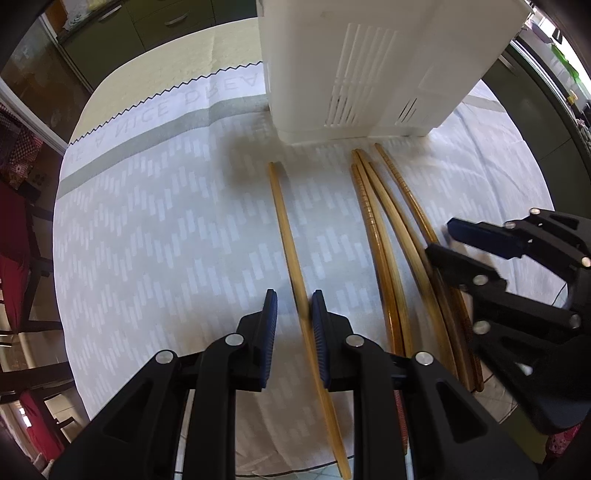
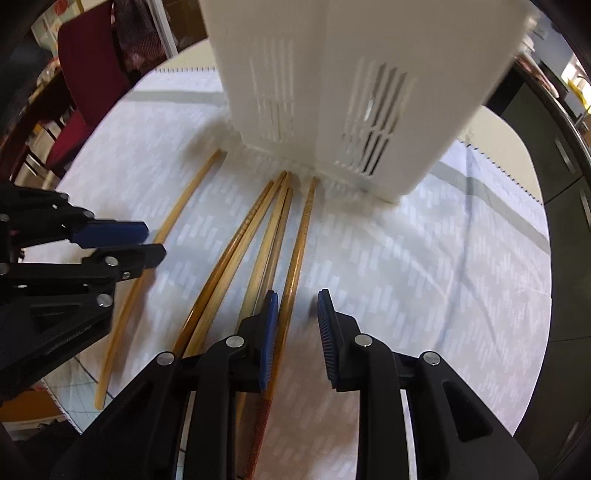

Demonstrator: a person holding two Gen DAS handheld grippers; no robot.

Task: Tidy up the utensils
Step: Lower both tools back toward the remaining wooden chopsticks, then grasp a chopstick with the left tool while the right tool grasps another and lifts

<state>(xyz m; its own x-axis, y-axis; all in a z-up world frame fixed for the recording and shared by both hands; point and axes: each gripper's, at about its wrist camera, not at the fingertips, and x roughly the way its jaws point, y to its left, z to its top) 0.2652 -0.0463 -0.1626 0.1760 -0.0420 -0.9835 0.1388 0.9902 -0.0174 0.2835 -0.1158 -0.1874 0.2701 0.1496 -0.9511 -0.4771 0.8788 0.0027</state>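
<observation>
Several wooden chopsticks lie on a white patterned cloth [image 1: 166, 229] before a white slotted utensil holder [image 1: 354, 74], also in the right wrist view [image 2: 332, 92]. One lone chopstick [image 1: 286, 229] lies apart at the left; it runs between the fingers of my open left gripper [image 1: 294, 299], untouched. It also shows in the right wrist view [image 2: 181, 206]. A bunch of chopsticks [image 1: 384, 229] lies to the right. My right gripper [image 2: 297, 299] is open over the bunch's rightmost chopstick [image 2: 301, 236], which passes by its left finger. Each gripper shows in the other's view: right gripper [image 1: 441, 236], left gripper [image 2: 155, 242].
The cloth covers a rounded table whose near edge [image 1: 295, 469] lies under the grippers. A red chair [image 2: 88, 74] stands at the far left. Dark green cabinets [image 1: 147, 26] stand behind the table.
</observation>
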